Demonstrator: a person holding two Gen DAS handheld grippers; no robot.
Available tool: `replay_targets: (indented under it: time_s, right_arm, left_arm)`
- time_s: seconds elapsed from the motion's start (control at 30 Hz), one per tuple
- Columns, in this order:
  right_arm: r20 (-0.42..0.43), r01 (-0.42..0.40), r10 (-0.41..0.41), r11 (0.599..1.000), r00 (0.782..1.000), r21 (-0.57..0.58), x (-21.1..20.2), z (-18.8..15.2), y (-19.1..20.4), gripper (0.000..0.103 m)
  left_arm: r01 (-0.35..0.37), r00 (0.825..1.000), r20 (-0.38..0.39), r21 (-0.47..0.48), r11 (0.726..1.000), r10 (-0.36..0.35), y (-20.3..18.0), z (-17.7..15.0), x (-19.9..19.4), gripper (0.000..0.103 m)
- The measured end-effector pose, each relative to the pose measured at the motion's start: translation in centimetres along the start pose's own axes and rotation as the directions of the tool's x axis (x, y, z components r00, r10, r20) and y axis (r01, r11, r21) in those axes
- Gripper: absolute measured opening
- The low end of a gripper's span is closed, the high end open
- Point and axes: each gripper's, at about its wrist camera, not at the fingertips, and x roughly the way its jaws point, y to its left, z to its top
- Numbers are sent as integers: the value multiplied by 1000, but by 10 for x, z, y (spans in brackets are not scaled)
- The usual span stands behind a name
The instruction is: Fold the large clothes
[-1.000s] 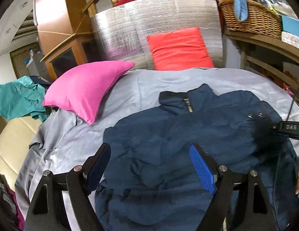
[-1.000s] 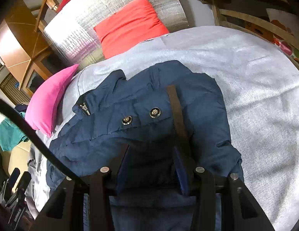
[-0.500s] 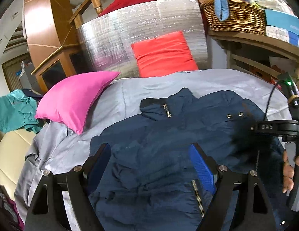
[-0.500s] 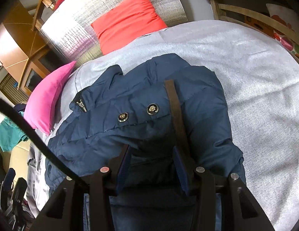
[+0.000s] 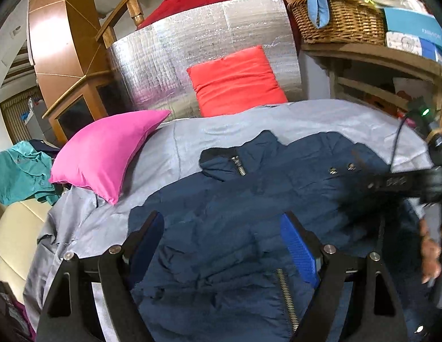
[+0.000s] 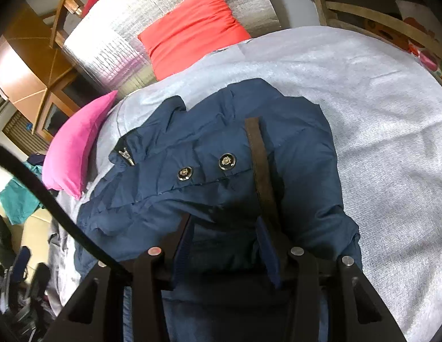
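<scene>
A: Jacket (image 5: pixel 249 213), navy and puffy, lies spread on the grey sheet (image 6: pixel 377 99) of the bed, collar toward the far side where the red cushion (image 5: pixel 235 82) leans on the silver panel (image 5: pixel 192 57).

B: How will it handle?

A: Soft and bulky, I'd judge. Padded cloth like this slumps and springs back, so a fold may not stay flat without a press. The shell looks smooth, probably a bit slippery. Not fragile, though the zip (image 5: pixel 286 293) and the two metal snaps (image 6: pixel 206 166) make stiff spots.

B: And the tools?

A: The left gripper (image 5: pixel 221 245) hangs wide open over the near left part of the jacket, holding nothing. The right gripper (image 6: pixel 226 245) is narrowed over the jacket's right side, beside the brown strip (image 6: pixel 260 176). Cloth fills the gap between its blue pads (image 6: pixel 268 248), but the fold hides the tips, so I can't tell whether it truly pinches it.

B: Where would you take hold?

A: At a seam or hem, where the layers are thin enough to bite: the left edge near the pink pillow (image 5: pixel 107 151) for one side, the right shoulder or sleeve edge for the other. Grabbing the padded middle would likely slip.
</scene>
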Motion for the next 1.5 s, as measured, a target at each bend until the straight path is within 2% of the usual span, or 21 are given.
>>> replay_targets:
  time_s: [0.1, 0.17, 0.27, 0.3, 0.37, 0.5, 0.57, 0.63, 0.73, 0.8, 0.83, 0.87, 0.93, 0.97, 1.07, 1.2, 1.27, 1.33, 1.37, 1.43, 1.5]
  right_arm:
    - [44, -40, 39, 999, 998, 13, -20, 7, -8, 55]
    - [108, -48, 44, 998, 993, 31, -38, 13, -19, 69]
    - [163, -37, 19, 993, 986, 108, -56, 21, -48, 73]
    - [157, -38, 14, 988, 987, 147, -56, 23, -60, 73]
    - [123, -46, 19, 975, 992, 218, -50, 25, -81, 73]
    - [58, -84, 70, 952, 996, 294, -29, 26, -101, 73]
    - [40, -116, 109, 945, 993, 306, -19, 26, -102, 73]
    - [12, -137, 141, 942, 990, 305, -8, 25, -98, 73]
    - [-35, -115, 131, 951, 991, 286, 8, 20, -89, 73]
    - [-30, -89, 100, 961, 995, 261, 14, 17, -83, 70]
    - [-20, -81, 89, 967, 996, 243, 14, 17, -82, 62]
    - [-20, -86, 93, 970, 995, 226, 14, 17, -78, 49]
    - [-12, -84, 88, 975, 996, 204, 11, 15, -72, 42]
    - [-6, -75, 77, 979, 997, 187, 10, 15, -69, 37]
    - [46, -52, 47, 990, 998, 129, -7, 17, -53, 29]
    - [139, -55, 47, 997, 989, 55, -30, 19, -33, 29]
    - [109, 8, -13, 999, 994, 43, -17, 18, -36, 29]
    - [33, 61, -64, 995, 997, 76, 4, 15, -48, 29]
    - [22, 70, -73, 993, 997, 96, 7, 15, -52, 31]
    - [9, 38, -39, 989, 999, 144, 3, 17, -59, 31]
    - [40, 19, -26, 986, 999, 168, -15, 21, -59, 43]
  left_arm:
    - [-41, 998, -56, -44, 998, 38, 30, -3, 20, 84]
    - [-51, 994, -105, -136, 989, 37, 62, -6, 35, 84]
    - [-61, 982, -189, -322, 945, -1, 122, -20, 63, 84]
    - [-64, 977, -213, -363, 929, -16, 135, -25, 71, 84]
    - [-26, 964, -249, -436, 900, -93, 159, -39, 89, 84]
    - [10, 932, -305, -521, 853, -197, 176, -58, 114, 84]
    - [42, 914, -314, -559, 828, -259, 177, -62, 123, 84]
    - [44, 894, -335, -595, 803, -298, 179, -69, 131, 84]
    - [61, 865, -350, -638, 768, -360, 178, -80, 143, 78]
    - [76, 863, -333, -658, 749, -380, 179, -85, 144, 77]
    - [82, 864, -328, -658, 749, -382, 177, -85, 143, 75]
    - [85, 864, -325, -657, 749, -384, 176, -85, 142, 73]
    - [97, 865, -317, -654, 751, -388, 174, -84, 141, 62]
    - [109, 865, -311, -649, 753, -394, 174, -83, 141, 60]
    - [104, 868, -316, -637, 763, -383, 171, -79, 137, 55]
    - [104, 869, -314, -640, 761, -383, 173, -79, 138, 54]
    - [95, 867, -333, -620, 779, -371, 168, -81, 142, 54]
    - [81, 869, -354, -588, 805, -346, 163, -79, 144, 56]
    - [72, 870, -359, -586, 807, -338, 162, -77, 143, 56]
    - [58, 867, -366, -599, 798, -337, 164, -76, 139, 56]
    - [43, 869, -370, -606, 794, -329, 167, -72, 132, 56]
